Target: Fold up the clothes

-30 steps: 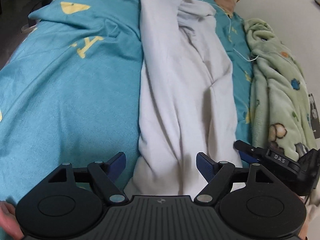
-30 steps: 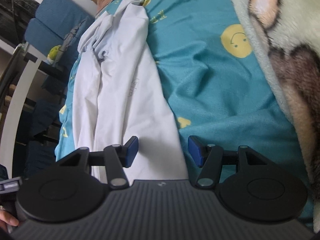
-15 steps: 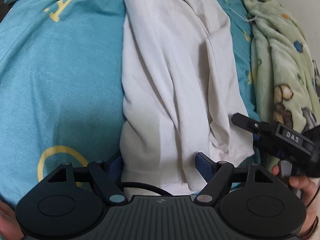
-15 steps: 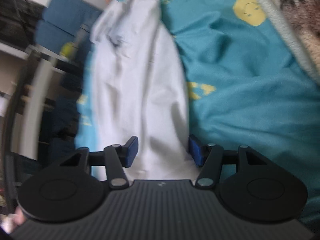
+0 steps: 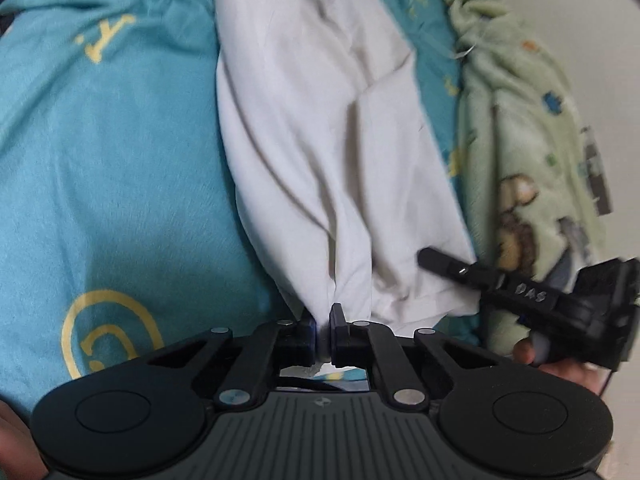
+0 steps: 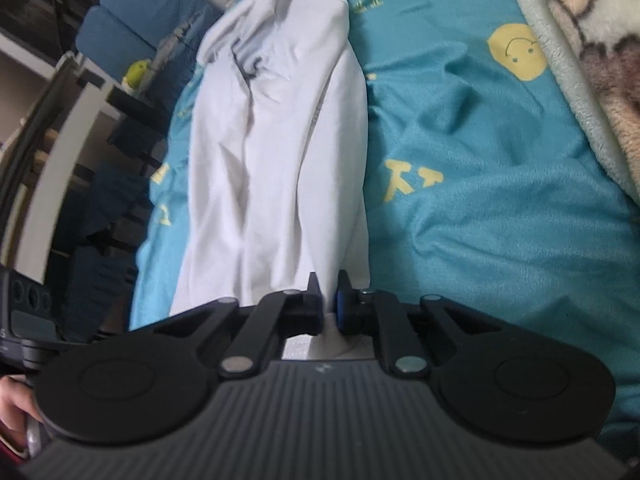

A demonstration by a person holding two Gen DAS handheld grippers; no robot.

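Note:
A white garment [image 5: 320, 128] lies lengthwise, folded into a long strip, on a teal bedsheet [image 5: 112, 152]. My left gripper [image 5: 323, 330] is shut on the garment's near hem, the cloth bunched between its jaws. My right gripper [image 6: 329, 304] is shut on the near hem of the same garment [image 6: 276, 168] at its right corner. The right gripper also shows in the left wrist view [image 5: 520, 292], at the hem's right side.
A green fleece blanket with cartoon prints [image 5: 528, 128] lies along the right side of the bed, also in the right wrist view [image 6: 592, 60]. A blue chair [image 6: 132, 36] and dark furniture stand beyond the bed's left edge. A white wall is at the right.
Both grippers moved in to the garment's near hem and closed on it; they were open one second ago. The hem is now bunched and slightly lifted.

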